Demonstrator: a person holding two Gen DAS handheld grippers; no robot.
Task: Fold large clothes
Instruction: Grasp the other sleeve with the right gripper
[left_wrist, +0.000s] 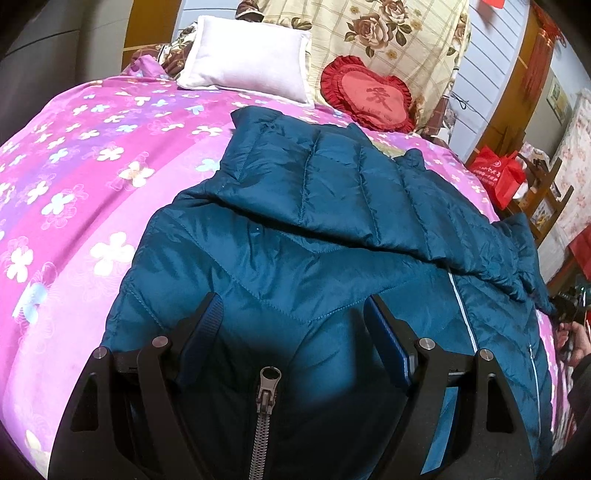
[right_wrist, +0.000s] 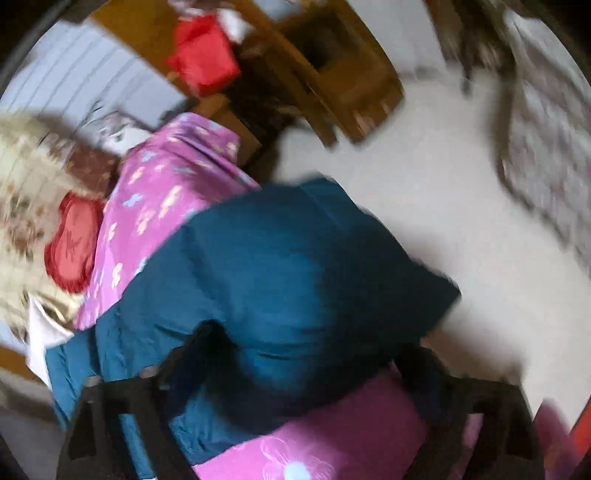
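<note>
We see the teal quilted jacket (left_wrist: 295, 266) lying on the bed (left_wrist: 92, 177), one sleeve (left_wrist: 351, 184) already folded across its body; the remaining folds seem yet to be made. Our left tongs (left_wrist: 293, 332) hover released over the zipper (left_wrist: 266, 406). Our right tongs (right_wrist: 306, 354), blurred, straddle a jacket portion near the bed's edge; we cannot tell their grip.

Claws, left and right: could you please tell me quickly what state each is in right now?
Left claw: open, fingers apart over the blue jacket, gripping nothing.
Right claw: view too blurred; jacket lies between the fingers, grip cannot be told.
</note>
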